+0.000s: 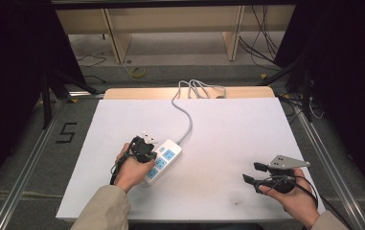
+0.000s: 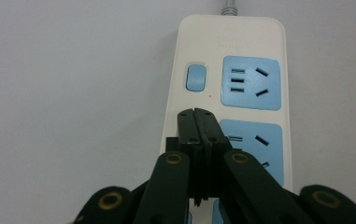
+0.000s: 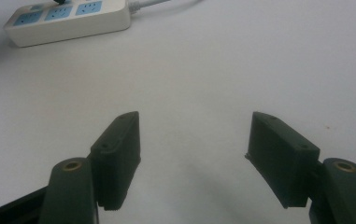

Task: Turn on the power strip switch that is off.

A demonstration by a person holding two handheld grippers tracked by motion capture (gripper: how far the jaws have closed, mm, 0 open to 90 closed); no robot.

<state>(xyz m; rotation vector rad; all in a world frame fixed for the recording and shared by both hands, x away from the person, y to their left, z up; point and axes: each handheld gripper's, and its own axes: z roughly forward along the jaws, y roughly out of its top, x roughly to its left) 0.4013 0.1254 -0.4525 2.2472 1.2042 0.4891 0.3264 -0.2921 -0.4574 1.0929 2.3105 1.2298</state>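
A white power strip [image 1: 163, 160] with blue sockets lies left of the white table's middle, its grey cable [image 1: 186, 115] running to the far edge. My left gripper [image 1: 144, 146] hovers over the strip's near end. In the left gripper view its jaws are pressed together, nothing between them, and the left gripper [image 2: 197, 112] points at the power strip [image 2: 231, 51] just below the blue switch [image 2: 196, 77]. My right gripper [image 1: 253, 172] rests at the table's front right, jaws wide apart. In the right gripper view the right gripper [image 3: 194, 135] holds nothing, with the power strip [image 3: 68, 21] far off.
The white table [image 1: 228, 139] has open surface between the two hands. The cable is coiled [image 1: 201, 88] at the far edge. Beyond it stand wooden shelving [image 1: 170, 28] and loose floor cables [image 1: 261, 38]. Metal rails [image 1: 31, 158] run beside the table.
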